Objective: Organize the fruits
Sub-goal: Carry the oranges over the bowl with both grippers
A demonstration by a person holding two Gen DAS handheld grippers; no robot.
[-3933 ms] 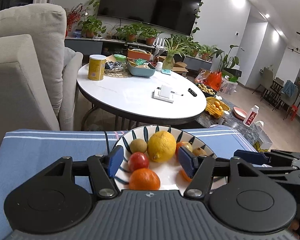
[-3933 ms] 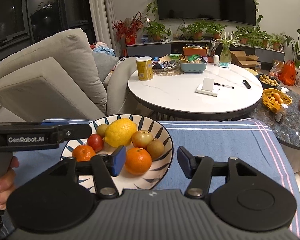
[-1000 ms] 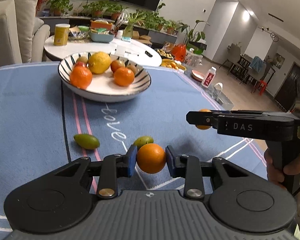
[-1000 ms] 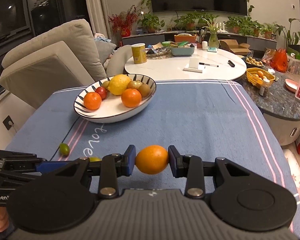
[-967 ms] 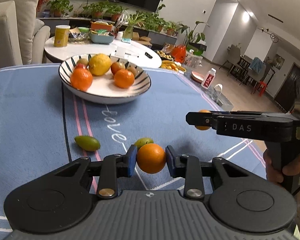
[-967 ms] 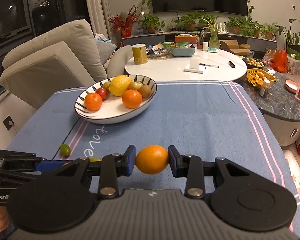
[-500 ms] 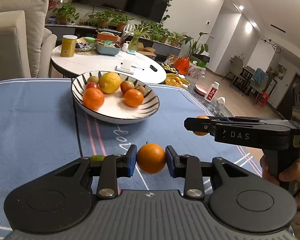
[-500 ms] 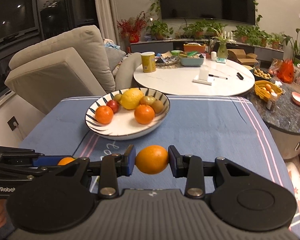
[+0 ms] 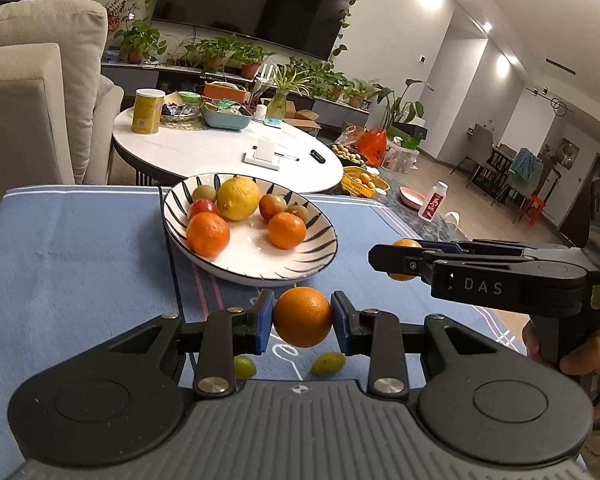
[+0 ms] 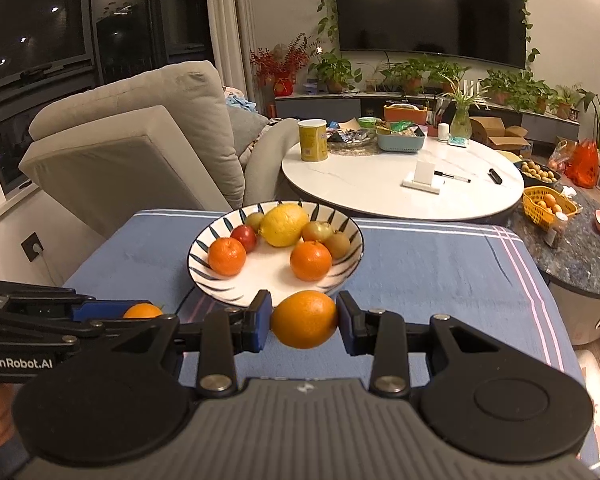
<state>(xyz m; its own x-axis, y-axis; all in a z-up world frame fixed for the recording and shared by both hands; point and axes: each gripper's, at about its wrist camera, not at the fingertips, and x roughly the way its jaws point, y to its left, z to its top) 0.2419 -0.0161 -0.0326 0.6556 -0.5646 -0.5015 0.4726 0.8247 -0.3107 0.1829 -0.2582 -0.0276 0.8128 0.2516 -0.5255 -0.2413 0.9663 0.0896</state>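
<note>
My left gripper (image 9: 302,316) is shut on an orange (image 9: 303,317) and holds it above the blue cloth, just short of the striped bowl (image 9: 316,256). My right gripper (image 10: 303,320) is shut on another orange (image 10: 304,319), also near the bowl's (image 10: 348,268) front rim. The bowl holds a lemon (image 9: 238,197), two oranges and several small fruits. Two small green fruits (image 9: 327,363) lie on the cloth under my left gripper. Each gripper shows in the other's view, the right (image 9: 404,266) and the left (image 10: 142,312).
A blue tablecloth (image 10: 440,264) covers the table. Behind it stands a white round table (image 10: 380,184) with a yellow can (image 10: 312,140) and a basket. A grey sofa (image 10: 140,140) is at the left, a yellow fruit basket (image 10: 546,204) at the right.
Both grippers have moved forward toward the bowl with their oranges held. The bowl looks closer and larger, and the green fruits now lie under my left gripper.
</note>
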